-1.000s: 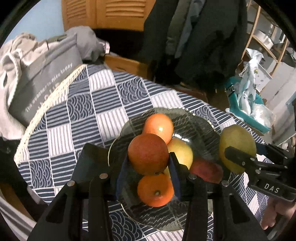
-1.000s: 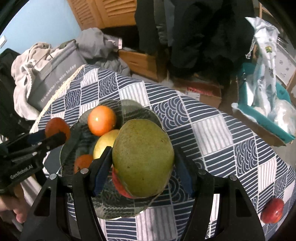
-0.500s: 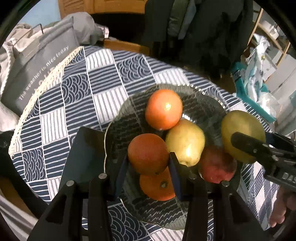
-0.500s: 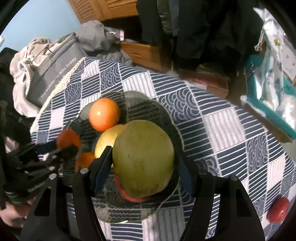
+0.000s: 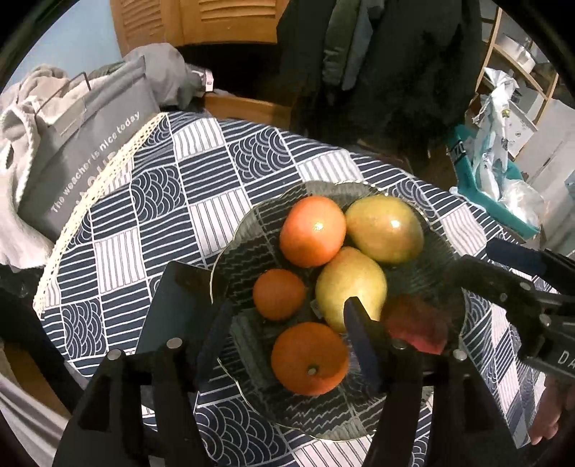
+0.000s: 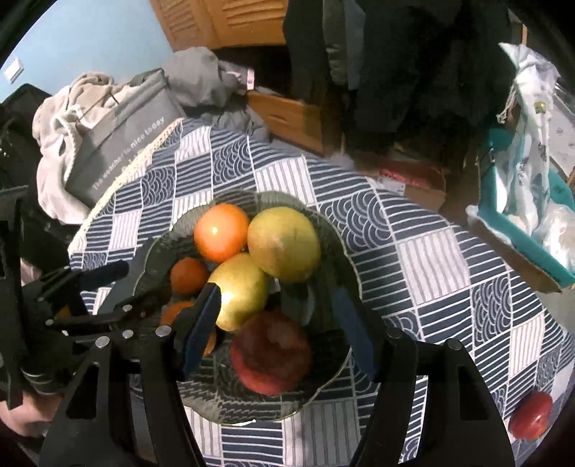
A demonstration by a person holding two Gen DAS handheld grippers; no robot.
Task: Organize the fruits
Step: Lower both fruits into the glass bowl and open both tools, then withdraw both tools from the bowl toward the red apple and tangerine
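Observation:
A glass plate point(image 5: 233, 251) point(image 6: 345, 273) on the checked tablecloth holds several fruits. At its far side lie a big orange point(image 5: 312, 230) point(image 6: 221, 231) and a green mango point(image 5: 384, 228) point(image 6: 284, 244), with a yellow pear point(image 5: 352, 283) point(image 6: 240, 287) in the middle. A small orange point(image 5: 278, 294) point(image 6: 188, 274) lies loose between the tips of my left gripper point(image 5: 287, 312) point(image 6: 118, 287), whose jaws are opening. A stemmed orange point(image 5: 309, 357) sits nearer. My right gripper point(image 6: 276, 316) point(image 5: 478, 258) is open above a red apple point(image 6: 269, 354) point(image 5: 417, 330), apart from the mango.
A red fruit point(image 6: 532, 420) lies alone on the cloth at the near right. A grey bag point(image 5: 90, 154) and clothes crowd the table's left edge. Behind stand a wooden cabinet point(image 5: 201, 21), hanging coats and a teal box point(image 6: 517, 248) of plastic bags.
My left gripper has let go of the small orange, which now rests on the plate. My right gripper has let go of the mango, which now lies at the plate's far side.

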